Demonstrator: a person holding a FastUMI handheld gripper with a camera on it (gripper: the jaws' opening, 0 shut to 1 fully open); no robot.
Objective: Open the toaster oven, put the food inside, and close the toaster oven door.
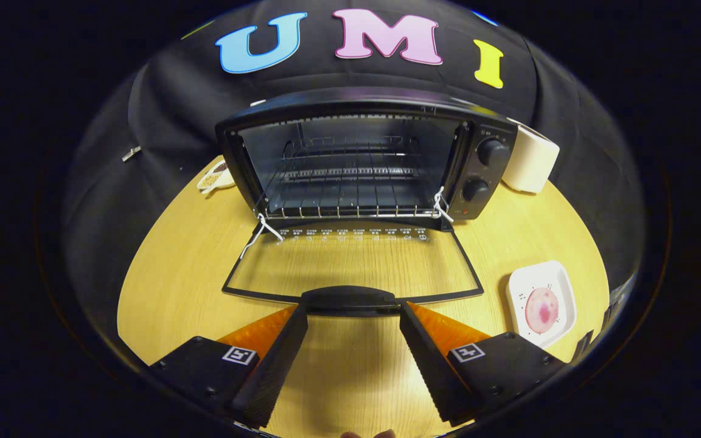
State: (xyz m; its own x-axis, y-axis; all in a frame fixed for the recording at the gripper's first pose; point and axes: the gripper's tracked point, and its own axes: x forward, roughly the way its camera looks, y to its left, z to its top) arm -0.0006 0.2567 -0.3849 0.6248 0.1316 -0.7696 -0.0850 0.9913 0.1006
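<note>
Spreading wide over the wooden worktop [180, 267], the hand-held gripper [353, 313] has its two black fingers well apart and holds nothing; bare wood shows between them. The fingertips sit at either end of the door handle [348, 299], which lies just ahead of them at twelve o'clock. I cannot tell whether the tips touch the handle or only stand beside it.

The handle belongs to the glass door [353, 264] of the toaster oven [362, 161], and the door is swung fully down, lying flat toward the fingers with the wood grain visible through the pane. White string loops [442, 207] show at both hinge corners. Beyond the door, at twelve o'clock, the oven cavity stands open with a wire rack [347, 194] inside and nothing on it. Two round knobs [491, 152] sit on the panel at the oven's right side.

At about three o'clock from the fingers, well apart from the oven, a white square plate [560, 286] rests on the worktop carrying the food [541, 309], a round pink piece. A white boxy object [532, 159] stands at one o'clock, just beside the oven's knob panel. At eleven o'clock, by the oven's left side, a small dish [216, 176] holds brownish bits too small to identify.
</note>
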